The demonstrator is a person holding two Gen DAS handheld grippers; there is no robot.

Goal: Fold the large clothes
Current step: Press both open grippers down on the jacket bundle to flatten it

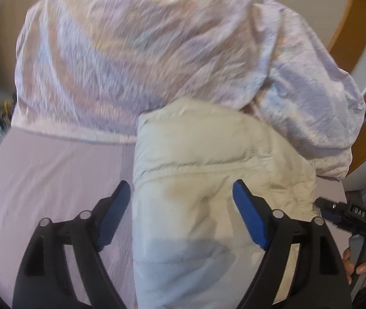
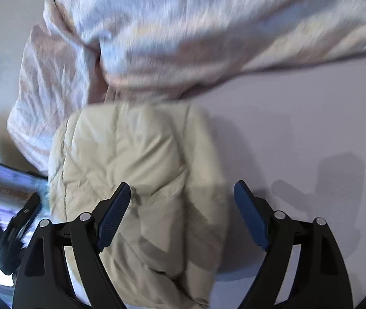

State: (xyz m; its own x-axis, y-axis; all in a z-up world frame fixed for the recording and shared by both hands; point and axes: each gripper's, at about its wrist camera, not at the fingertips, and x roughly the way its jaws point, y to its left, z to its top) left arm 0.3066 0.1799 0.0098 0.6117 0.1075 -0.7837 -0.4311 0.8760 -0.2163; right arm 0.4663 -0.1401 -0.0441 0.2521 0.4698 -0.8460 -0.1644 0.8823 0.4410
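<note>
While both tongs (image 1: 181, 215) (image 2: 182, 215) gape, blur smears the jacket (image 2: 141, 170).

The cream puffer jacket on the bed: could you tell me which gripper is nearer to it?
Neither clearly; both hang open right over the cream puffer jacket. The left gripper straddles its left edge. The right gripper straddles its right edge.
</note>
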